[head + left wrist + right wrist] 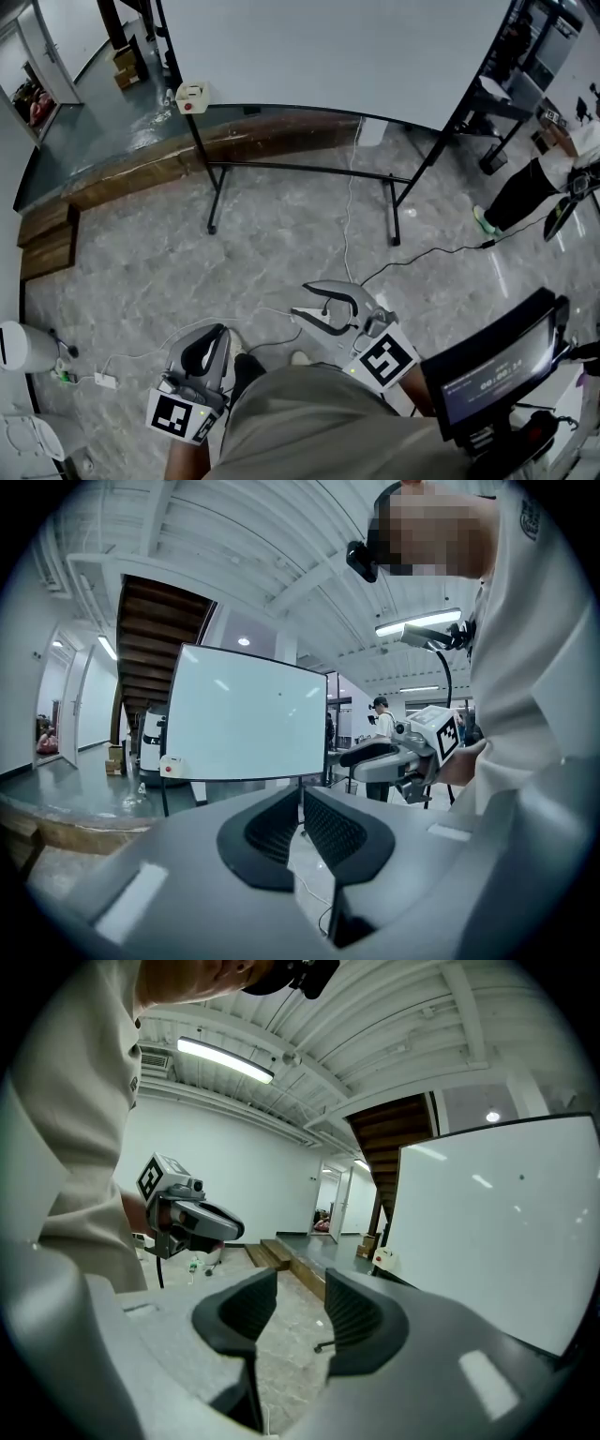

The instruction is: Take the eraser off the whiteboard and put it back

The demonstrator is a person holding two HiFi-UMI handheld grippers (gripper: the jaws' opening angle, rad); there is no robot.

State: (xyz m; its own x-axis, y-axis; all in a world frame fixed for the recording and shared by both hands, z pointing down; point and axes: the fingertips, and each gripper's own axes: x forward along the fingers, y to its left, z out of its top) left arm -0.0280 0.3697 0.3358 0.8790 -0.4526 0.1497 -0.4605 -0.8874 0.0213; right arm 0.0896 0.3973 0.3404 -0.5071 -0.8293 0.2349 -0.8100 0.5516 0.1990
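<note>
Eraser [191, 97]: light, rigid block, far ahead of both tongs; grip across its 2 sides. Left tongs [221, 332] closed, right tongs [302, 298] wide, both empty.

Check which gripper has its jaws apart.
The right gripper: floor shows through a clear gap between its pads. The left gripper has its pads together, only a slit between them.

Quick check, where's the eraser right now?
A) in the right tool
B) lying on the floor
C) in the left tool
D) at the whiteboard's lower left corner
D: in the head view the eraser sits at the lower left corner of the whiteboard, and the right tool has its jaws apart with nothing in them.
</note>
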